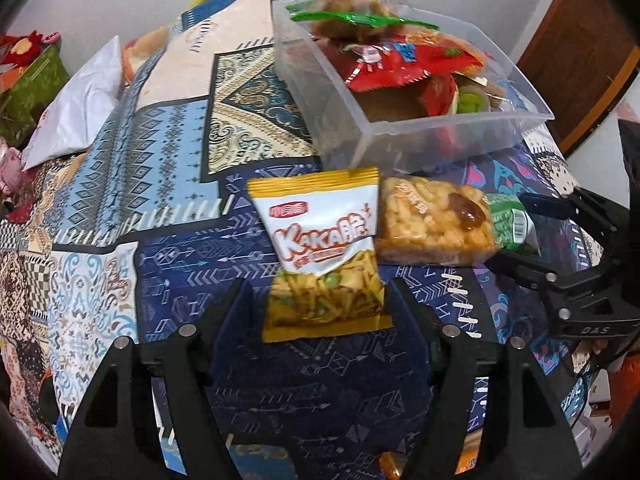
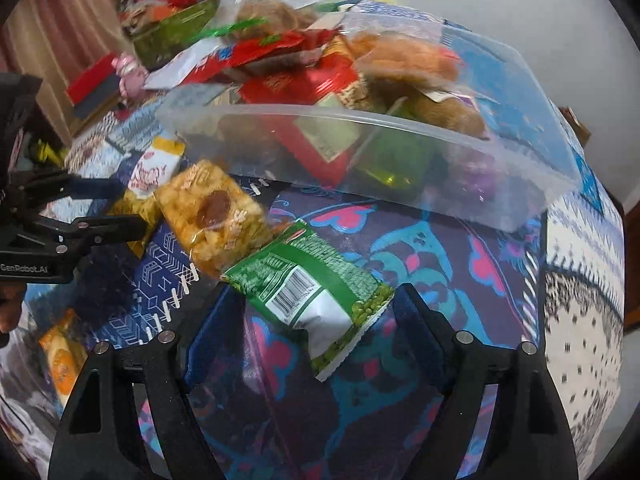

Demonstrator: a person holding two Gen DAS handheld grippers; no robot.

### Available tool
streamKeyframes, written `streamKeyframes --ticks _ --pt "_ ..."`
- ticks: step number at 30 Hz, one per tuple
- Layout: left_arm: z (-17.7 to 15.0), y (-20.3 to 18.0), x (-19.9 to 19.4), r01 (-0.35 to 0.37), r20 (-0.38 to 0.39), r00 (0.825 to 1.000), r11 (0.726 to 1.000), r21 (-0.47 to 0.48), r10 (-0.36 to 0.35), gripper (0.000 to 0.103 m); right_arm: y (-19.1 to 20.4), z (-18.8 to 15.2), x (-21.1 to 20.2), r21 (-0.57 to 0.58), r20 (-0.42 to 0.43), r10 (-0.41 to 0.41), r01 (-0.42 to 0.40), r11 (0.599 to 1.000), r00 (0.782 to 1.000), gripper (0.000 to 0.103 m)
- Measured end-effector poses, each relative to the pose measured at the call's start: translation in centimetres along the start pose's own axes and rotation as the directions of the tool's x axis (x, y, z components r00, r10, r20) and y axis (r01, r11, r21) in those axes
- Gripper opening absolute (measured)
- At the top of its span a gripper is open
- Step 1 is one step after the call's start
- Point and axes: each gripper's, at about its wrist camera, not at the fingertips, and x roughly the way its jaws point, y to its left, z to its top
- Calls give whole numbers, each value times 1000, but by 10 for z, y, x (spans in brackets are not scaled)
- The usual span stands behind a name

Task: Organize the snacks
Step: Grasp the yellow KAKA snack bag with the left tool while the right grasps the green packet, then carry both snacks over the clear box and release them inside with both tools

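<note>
Desk [image 1: 168, 168] cloth underlies everything; clear bin [image 1: 440, 136] of snacks beyond both claws. My left claw [image 1: 316, 292] straddles the yellow packet [image 1: 320, 248], jaws apart, ungripped; my right claw [image 2: 316, 300] likewise straddles the green packet [image 2: 304, 280].

A home room: a table under a patchwork-print cloth [image 1: 168, 152], a wooden door [image 1: 580, 52], and gift boxes [image 2: 172, 32] at the far left.
</note>
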Motion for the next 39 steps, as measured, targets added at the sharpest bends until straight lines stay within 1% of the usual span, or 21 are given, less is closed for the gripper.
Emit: streamKeyframes --ticks 2,6,8,10,11,12,13,15,19,26,28,31,33,34,36,37,39 --pt "2 -3 4 -5 -2 1000 1000 1 5 69 0 -1 2 -4 4 -4 4 1000 1000 80" --pt "9 -1 14 -14 1 1000 1000 -24 14 69 -6 -2 -1 19 22 -4 4 1000 1000 68" --pt "13 3 17 -6 7 1000 999 -40 6 69 -9 -5 -5 43 30 3 -4 999 1000 66" --pt "14 6 17 -14 26 1000 999 -48 15 69 -13 -10 -9 65 33 16 -18 998 999 62" --pt "14 7 17 -12 33 999 999 -51 13 66 -13 -12 -12 68 34 21 -24 997 999 62" --pt "13 9 18 -6 41 999 998 -60 8 64 -13 -15 -15 71 32 35 -37 997 999 62" --pt "13 12 18 -3 45 999 998 -64 6 58 -13 -18 -17 72 27 53 -55 996 998 62" --pt "13 15 19 5 58 998 998 -67 -1 56 -9 -23 -22 54 17 77 -78 995 997 62" --pt "9 20 16 8 74 997 997 -71 -3 50 1 -23 -25 4 7 58 -58 998 998 63" --pt "1 29 -2 4 91 996 996 -86 4 48 -1 -6 -9 -18 -11 58 -58 998 998 67" --pt "-2 30 -9 0 97 995 997 -78 7 48 -3 1 -4 -22 -3 41 -41 999 999 68" --pt "-6 25 -20 -8 112 994 998 -64 16 48 -8 1 -3 -8 23 54 -53 999 998 67" --pt "-8 23 -25 -8 120 993 998 -57 15 48 -12 0 -4 17 44 68 -69 997 997 64" --pt "-8 21 -28 -8 126 992 999 -53 15 48 -13 -2 -6 23 52 68 -69 997 996 58" --pt "-8 17 -34 -10 139 990 999 -47 17 48 -15 -6 -12 35 69 67 -69 997 995 52" --pt "-7 15 -36 -7 144 989 999 -47 14 48 -16 -7 -15 40 76 72 -75 996 995 47" --pt "-4 13 -40 2 153 988 999 -45 5 48 -17 -9 -24 46 92 73 -77 996 993 40"
